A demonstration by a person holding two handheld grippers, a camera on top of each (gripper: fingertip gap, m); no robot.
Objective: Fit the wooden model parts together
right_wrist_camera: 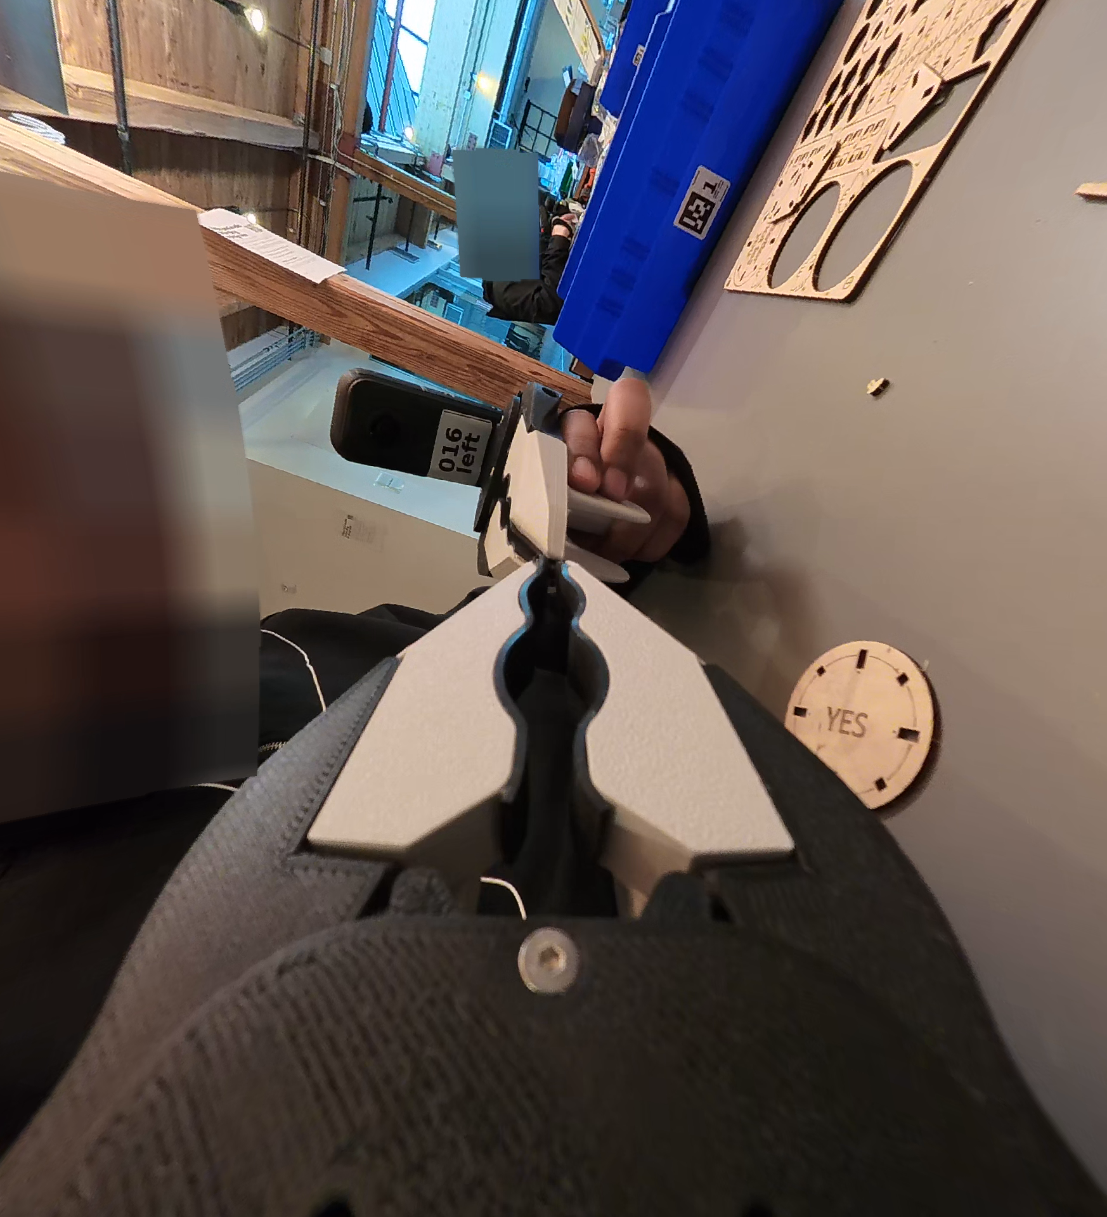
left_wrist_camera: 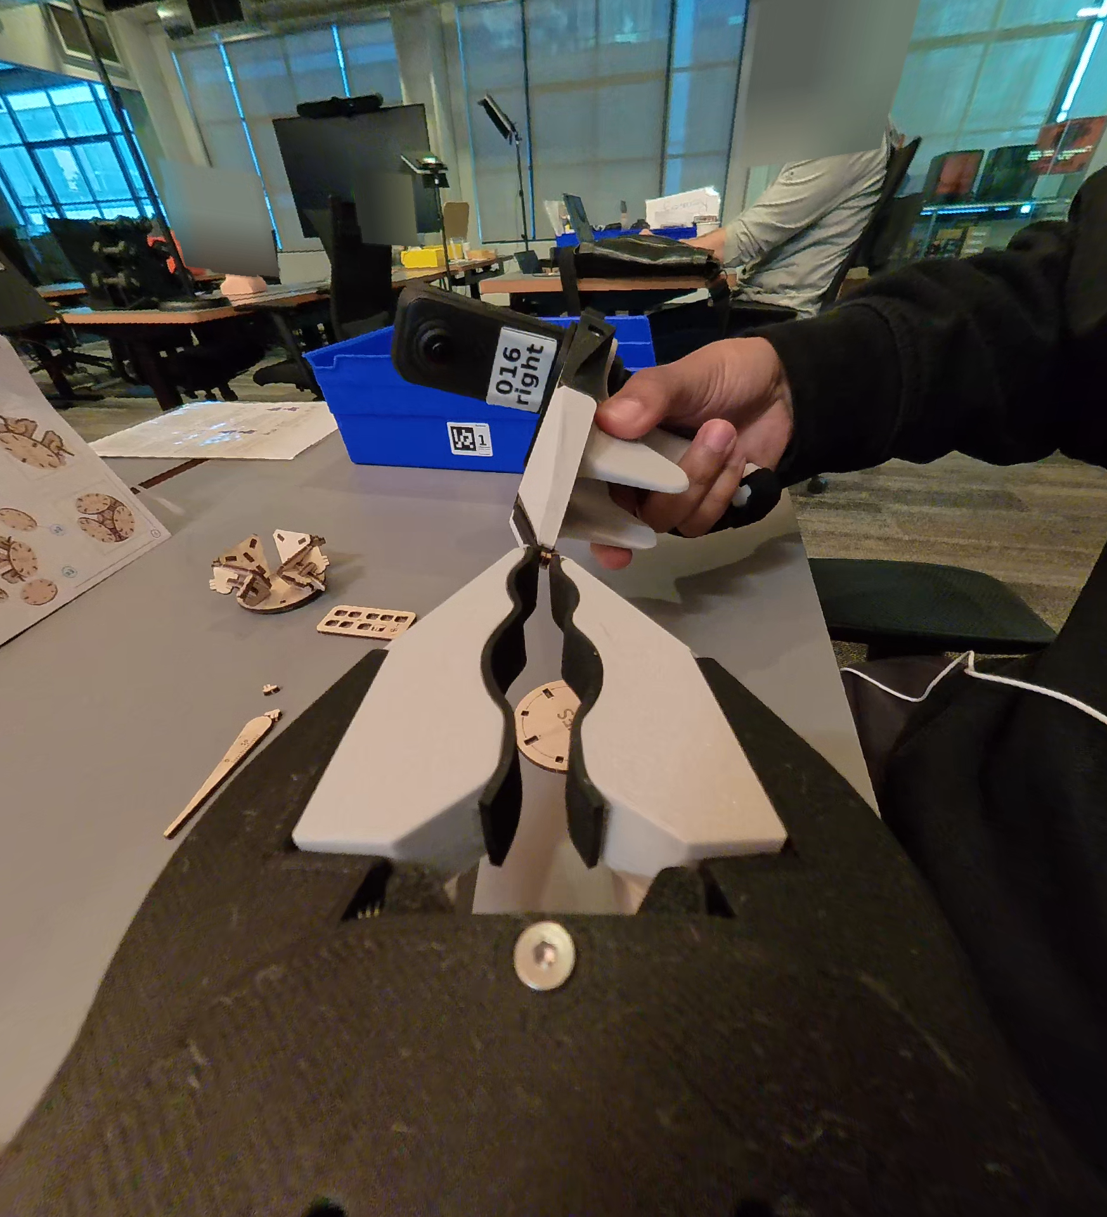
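Fingertips: both pairs meet tip to tip above the table edge. My left gripper (left_wrist_camera: 543, 560) is pinched closed on a tiny wooden piece (left_wrist_camera: 543, 560); the right gripper (right_wrist_camera: 551, 579) comes at it from beyond, its tips closed right against the same piece, though I cannot tell whether they press on it.
Handling: I judge the piece light, stiff, thin plywood, easy to snap or flick away; hold it by its flat faces, near the middle.
Below the fingers: a round wooden disc (right_wrist_camera: 862, 724) lies flat on the grey table (left_wrist_camera: 406, 513).
Left of my left fingers: a half-built wooden assembly (left_wrist_camera: 271, 571), a small slotted strip (left_wrist_camera: 366, 622), a long wooden stick (left_wrist_camera: 221, 774) and an instruction sheet (left_wrist_camera: 17, 474).
Beyond the fingers: a blue bin (left_wrist_camera: 406, 408).
Right view, far side: a punched-out plywood sheet (right_wrist_camera: 867, 151).
Surface: smooth, matte, hard.
Room: open office, desks, large windows, a person seated in the background.
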